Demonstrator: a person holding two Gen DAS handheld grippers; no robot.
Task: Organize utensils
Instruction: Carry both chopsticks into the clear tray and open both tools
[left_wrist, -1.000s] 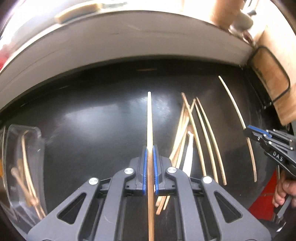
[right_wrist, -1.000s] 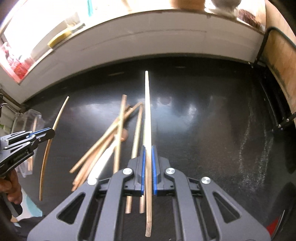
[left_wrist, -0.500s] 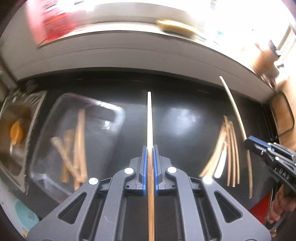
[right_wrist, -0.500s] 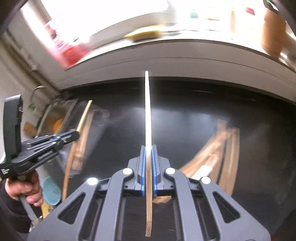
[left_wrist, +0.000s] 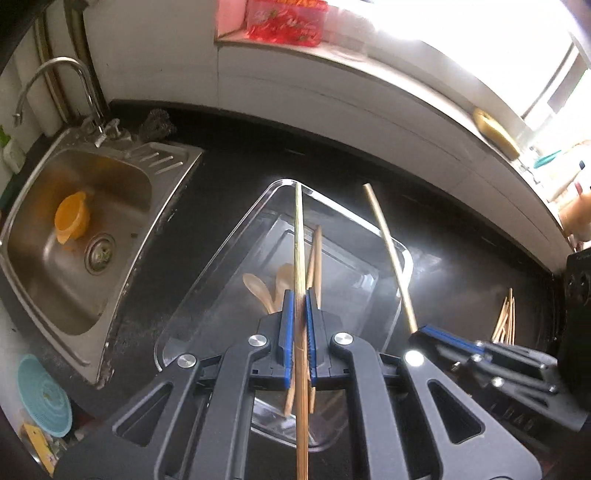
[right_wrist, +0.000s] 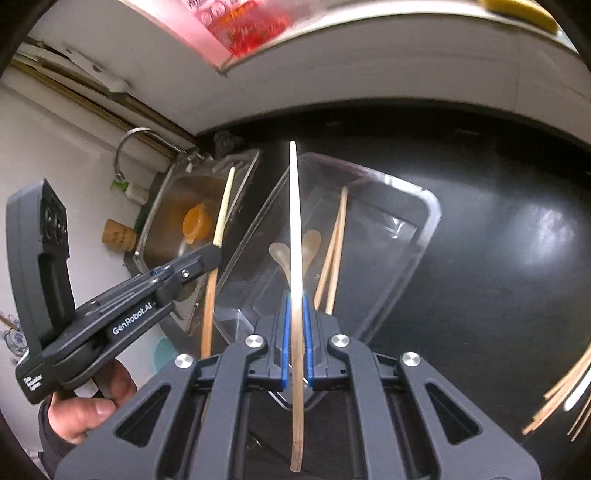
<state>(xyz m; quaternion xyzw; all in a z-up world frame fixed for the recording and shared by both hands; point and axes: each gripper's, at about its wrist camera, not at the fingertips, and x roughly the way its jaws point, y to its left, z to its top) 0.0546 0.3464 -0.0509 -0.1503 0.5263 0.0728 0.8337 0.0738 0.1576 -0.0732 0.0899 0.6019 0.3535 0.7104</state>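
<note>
- Both tools have swung left since the earlier frame, away from the loose chopsticks (left_wrist: 505, 320), and now hang over the clear tray (left_wrist: 400, 254).
- Left tool (left_wrist: 300, 326) pinches one chopstick (left_wrist: 299, 236).
- Right tool (right_wrist: 294, 330) pinches another chopstick (right_wrist: 294, 221).
- Tray sits on the black counter (right_wrist: 498, 258) beside the sink (left_wrist: 74, 206), holding spoons (left_wrist: 258, 290) and chopsticks.

Glossy black countertop (left_wrist: 461, 280), mirroring window glare. Clear, smooth plastic tray (left_wrist: 221, 258). Pale matt wooden chopsticks (left_wrist: 506, 321) and spoons (right_wrist: 280, 258). Brushed stainless-steel sink (left_wrist: 74, 288), dull sheen; chromed faucet (left_wrist: 55, 70). Matt black plastic gripper fingers (left_wrist: 284, 325), blue pads.
</note>
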